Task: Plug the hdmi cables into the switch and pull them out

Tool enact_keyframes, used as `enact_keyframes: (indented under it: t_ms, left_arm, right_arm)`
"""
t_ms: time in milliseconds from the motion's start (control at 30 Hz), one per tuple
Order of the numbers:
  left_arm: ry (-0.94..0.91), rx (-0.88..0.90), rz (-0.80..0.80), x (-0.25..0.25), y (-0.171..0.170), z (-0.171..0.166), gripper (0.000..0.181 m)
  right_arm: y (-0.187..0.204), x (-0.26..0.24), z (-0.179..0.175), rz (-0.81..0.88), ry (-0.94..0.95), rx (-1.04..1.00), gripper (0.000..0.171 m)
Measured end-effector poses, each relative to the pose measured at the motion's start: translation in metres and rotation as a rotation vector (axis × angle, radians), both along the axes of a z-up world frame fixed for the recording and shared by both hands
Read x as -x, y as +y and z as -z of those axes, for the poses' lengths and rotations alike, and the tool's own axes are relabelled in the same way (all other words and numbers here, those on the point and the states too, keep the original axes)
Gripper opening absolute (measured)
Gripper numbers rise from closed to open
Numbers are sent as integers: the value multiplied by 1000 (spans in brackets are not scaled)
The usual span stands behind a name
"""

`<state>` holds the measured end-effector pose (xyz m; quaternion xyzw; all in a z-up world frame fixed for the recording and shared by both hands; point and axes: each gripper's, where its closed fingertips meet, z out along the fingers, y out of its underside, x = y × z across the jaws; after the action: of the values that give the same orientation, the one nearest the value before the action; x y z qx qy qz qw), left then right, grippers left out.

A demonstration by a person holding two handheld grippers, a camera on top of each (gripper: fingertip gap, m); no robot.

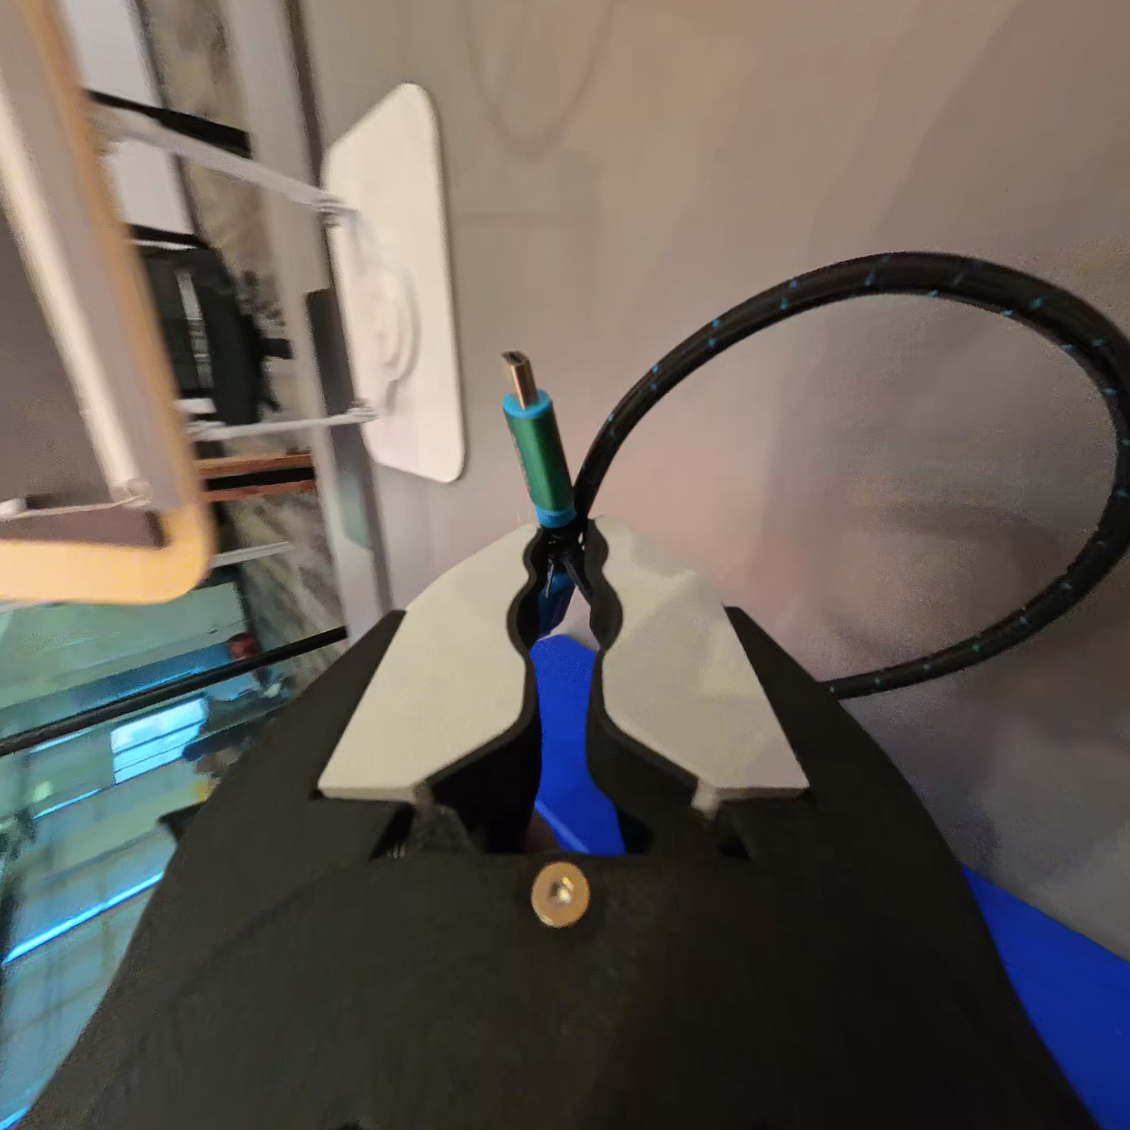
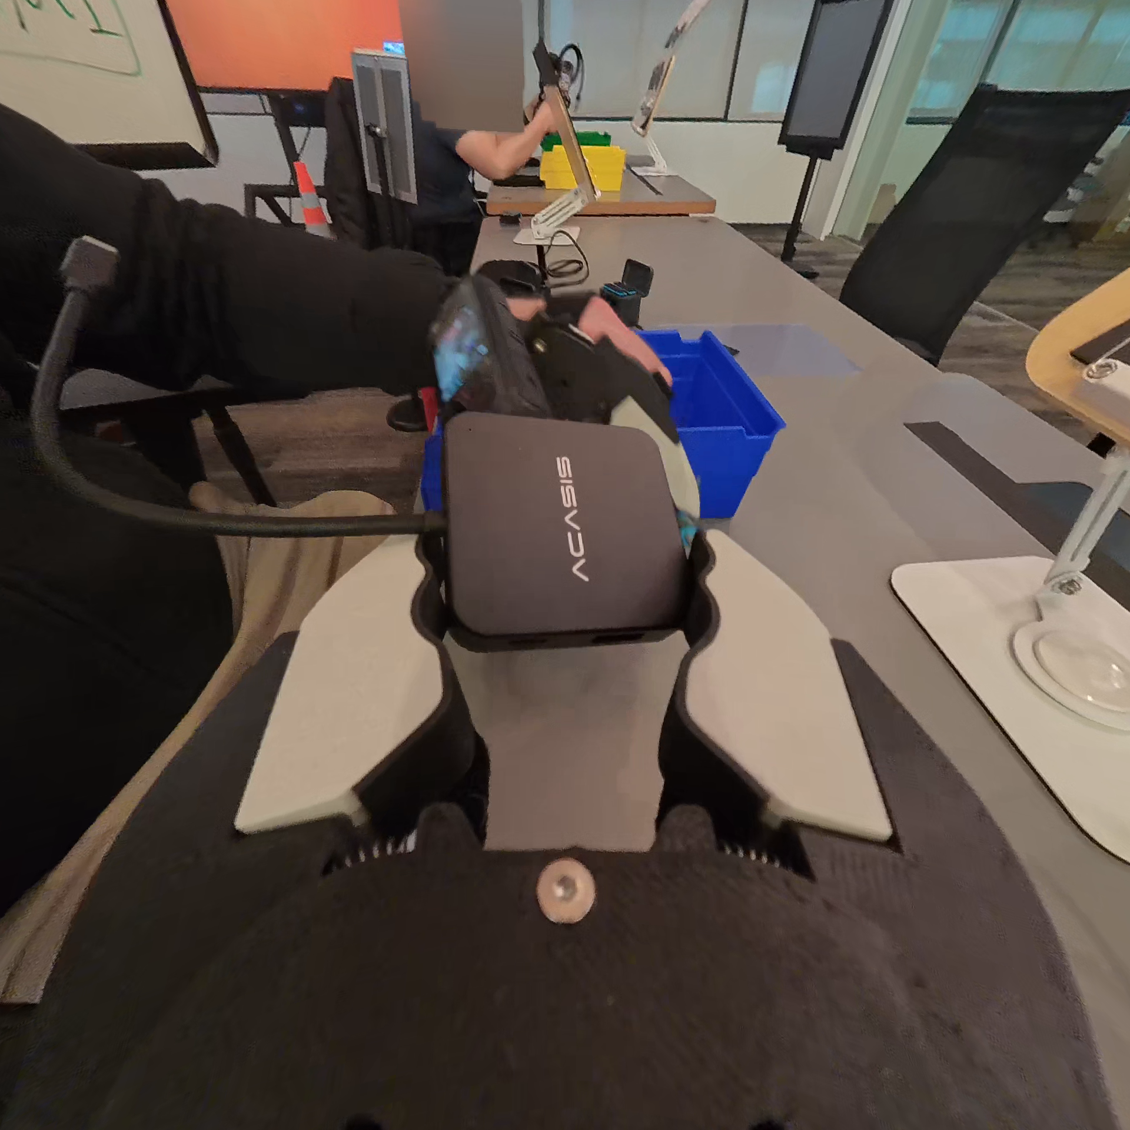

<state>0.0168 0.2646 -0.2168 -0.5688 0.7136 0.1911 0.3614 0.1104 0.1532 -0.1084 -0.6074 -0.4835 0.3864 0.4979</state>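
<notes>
My left gripper (image 1: 565,532) is shut on the black braided HDMI cable (image 1: 917,275) just behind its teal plug (image 1: 538,452). The plug's metal tip points away from me in free air, and the cable loops off to the right. My right gripper (image 2: 565,550) is shut on the dark square switch (image 2: 550,520), holding it by its two sides above the grey table (image 2: 856,489). Two ports (image 2: 611,639) show on the switch's near face. A black lead (image 2: 183,520) leaves its left side. The left gripper (image 2: 682,507) shows just beyond the switch's far right corner.
A blue bin (image 2: 721,416) stands on the table behind the switch and shows under my left gripper (image 1: 562,703). A white stand base (image 2: 978,660) lies at the right, also in the left wrist view (image 1: 397,287). A person's black sleeve (image 2: 214,306) reaches in from the left. An office chair (image 2: 954,244) stands at the far right. My right fingertips sit around 20 cm from my left ones. To the white stand base (image 2: 978,660): left tips about 25 cm, right tips about 30 cm. It turns up in the left wrist view (image 1: 438,340) as well.
</notes>
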Motion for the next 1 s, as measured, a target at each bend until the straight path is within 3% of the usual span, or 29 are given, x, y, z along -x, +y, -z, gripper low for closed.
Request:
enact_keyframes:
  t_ms: [167,400,1000]
  left_arm:
    - [-77,-230,-15,12,-7,-43,11]
    - [-57,-371,21,13,-26,-68,11]
    - [59,-438,45,3,-43,-62,11]
  right_arm:
    - [11,9,15,66,-106,19,76]
    - [20,28,31,114,-209,0,76]
    - [27,39,53,151,-334,-69,76]
